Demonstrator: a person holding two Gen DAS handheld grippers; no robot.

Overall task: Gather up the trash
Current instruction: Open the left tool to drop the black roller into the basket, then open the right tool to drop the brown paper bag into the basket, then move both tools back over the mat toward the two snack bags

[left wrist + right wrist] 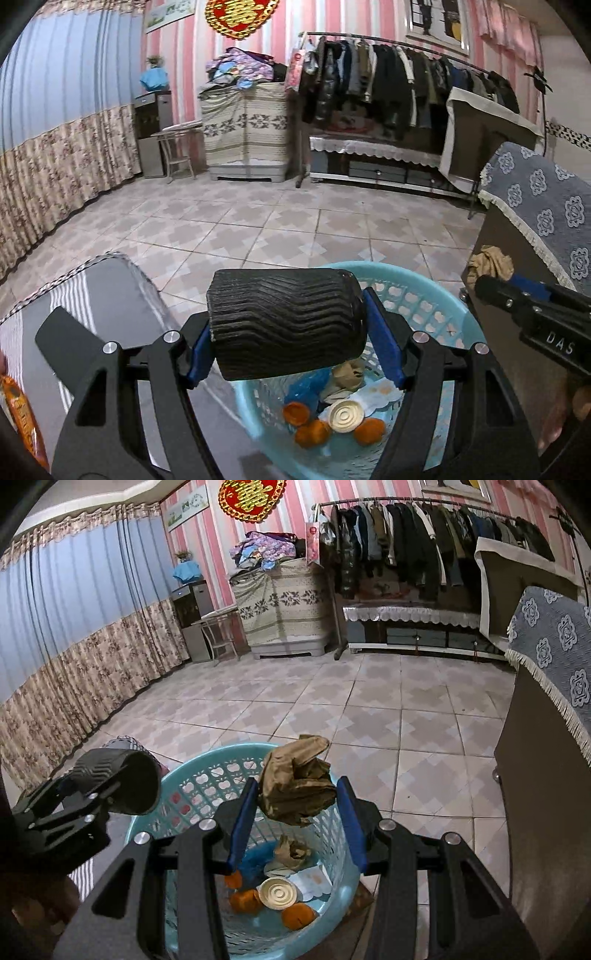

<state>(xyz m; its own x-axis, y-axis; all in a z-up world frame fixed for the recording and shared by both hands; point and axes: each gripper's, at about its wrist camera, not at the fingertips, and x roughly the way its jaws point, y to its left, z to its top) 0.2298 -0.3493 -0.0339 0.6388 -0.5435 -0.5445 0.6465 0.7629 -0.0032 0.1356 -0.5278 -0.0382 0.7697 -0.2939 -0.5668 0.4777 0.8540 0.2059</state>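
My left gripper (291,325) is shut on a black ridged paper cup (286,321), held sideways above the light blue plastic basket (424,306). It also shows in the right wrist view (114,779) at the left, over the basket's rim (207,771). My right gripper (297,794) is shut on a crumpled brown paper wad (297,784), held above the basket. That wad (489,264) shows at the right of the left wrist view. Inside the basket lie orange peels (297,915), a round metal lid (277,893), a blue wrapper (306,384) and brown paper (291,851).
A dark striped table top (107,295) lies under my left gripper, with an orange packet (22,413) at its left edge. A cabinet with a blue patterned cloth (554,653) stands at the right. Tiled floor (332,709) stretches to a clothes rack (424,542) at the back.
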